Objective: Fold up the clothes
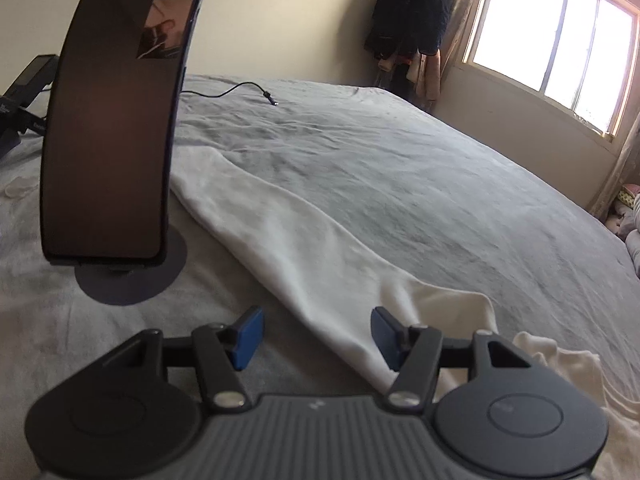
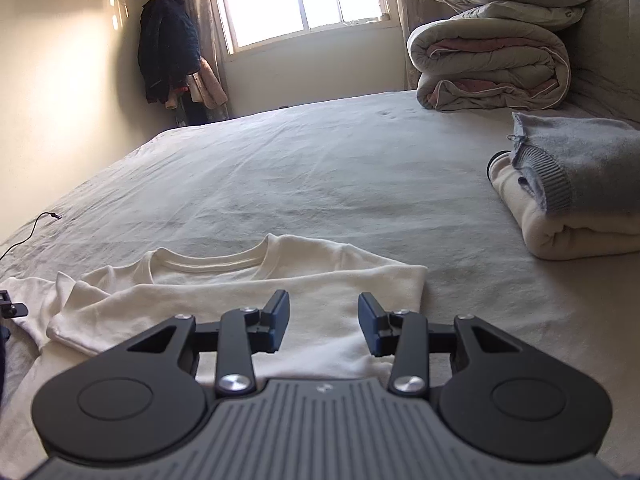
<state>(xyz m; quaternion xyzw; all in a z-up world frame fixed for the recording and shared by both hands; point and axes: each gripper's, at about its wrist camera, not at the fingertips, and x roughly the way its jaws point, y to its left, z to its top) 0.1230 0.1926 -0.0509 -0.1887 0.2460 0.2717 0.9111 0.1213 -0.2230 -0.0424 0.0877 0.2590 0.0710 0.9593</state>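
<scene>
Shirt [image 2: 256, 304], cream, lies flat on the bed [image 2: 320, 168], collar toward 12 o'clock in the right wrist view, one sleeve folded across at 9 o'clock. Right gripper [image 2: 323, 322] hovers over the shirt's body, jaws apart, holding nothing. Left gripper [image 1: 317, 338] is likewise spread and empty above a long strip of the shirt [image 1: 304, 240] running toward 11 o'clock. Phone [image 1: 116, 120] stands on a stand at 10 o'clock. Folded clothes [image 2: 572, 192] sit at 2 o'clock from the right gripper.
</scene>
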